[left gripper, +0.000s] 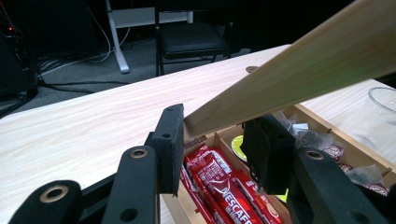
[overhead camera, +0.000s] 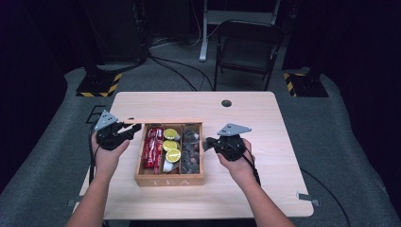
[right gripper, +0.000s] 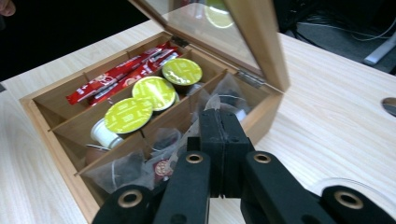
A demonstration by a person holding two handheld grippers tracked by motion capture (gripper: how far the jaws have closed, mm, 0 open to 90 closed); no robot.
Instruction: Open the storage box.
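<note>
Two grippers worked at wooden tea box (overhead camera: 169, 179), mid-table. Left gripper (left gripper: 215, 140) pinched corner of hinged lid (left gripper: 299, 70), held lid raised over box. Right gripper (right gripper: 219, 135) hovered over right compartment of tea bags (right gripper: 140, 168), jaws pressed together, nothing visible between them. Red coffee sticks (right gripper: 116, 74) and green-topped capsules (right gripper: 128, 114) lay in place. Judged: box opened; picking or closing remained.

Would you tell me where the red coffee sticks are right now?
In the high view, the red coffee sticks lie in the left compartment of the wooden tea box, beside the yellow-lidded capsules in the middle one.
</note>
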